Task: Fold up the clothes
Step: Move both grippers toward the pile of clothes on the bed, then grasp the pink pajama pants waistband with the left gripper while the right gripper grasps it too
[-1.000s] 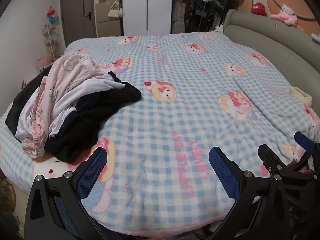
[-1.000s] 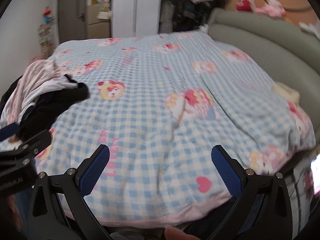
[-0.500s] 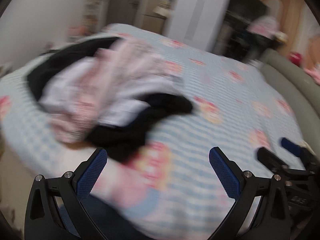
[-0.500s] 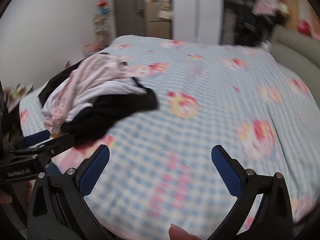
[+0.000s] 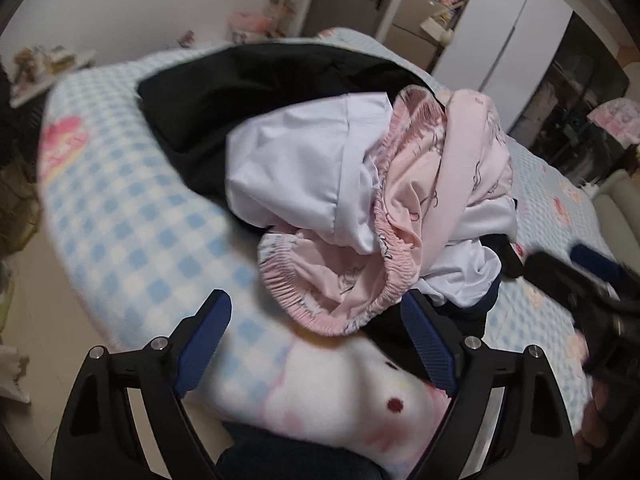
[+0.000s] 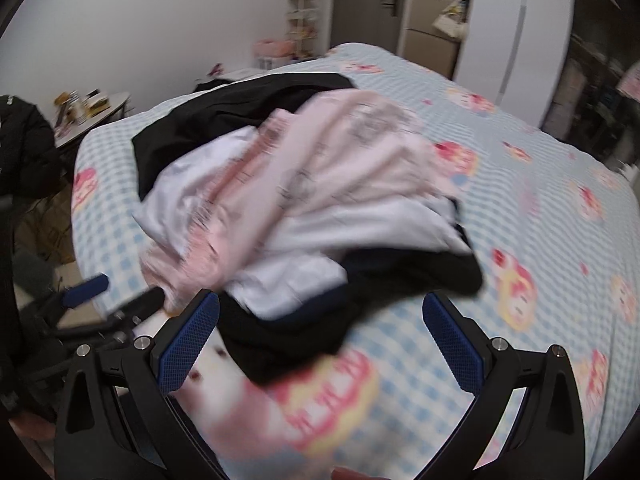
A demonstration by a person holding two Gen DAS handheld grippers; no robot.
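A heap of clothes lies at the near left corner of the bed: pink printed pyjama trousers (image 5: 360, 276) with an elastic waistband, a white garment (image 5: 304, 172) and black garments (image 5: 248, 92). My left gripper (image 5: 316, 340) is open, its blue pads just short of the pink waistband. My right gripper (image 6: 320, 340) is open, close over the black garment (image 6: 360, 300) at the heap's near edge. The pink trousers (image 6: 320, 168) and white garment (image 6: 360, 224) show blurred in the right wrist view. Each gripper shows in the other's view.
The bed carries a blue-checked cartoon blanket (image 5: 132, 216) (image 6: 540, 208). A white wardrobe (image 5: 504, 28), a door and shelves stand behind. A low table with clutter (image 6: 88, 108) and a dark jacket (image 6: 24, 152) are left of the bed. The floor lies below the bed's corner.
Both grippers have swung left and moved in toward the clothes heap, which now fills both views. Both stay open.
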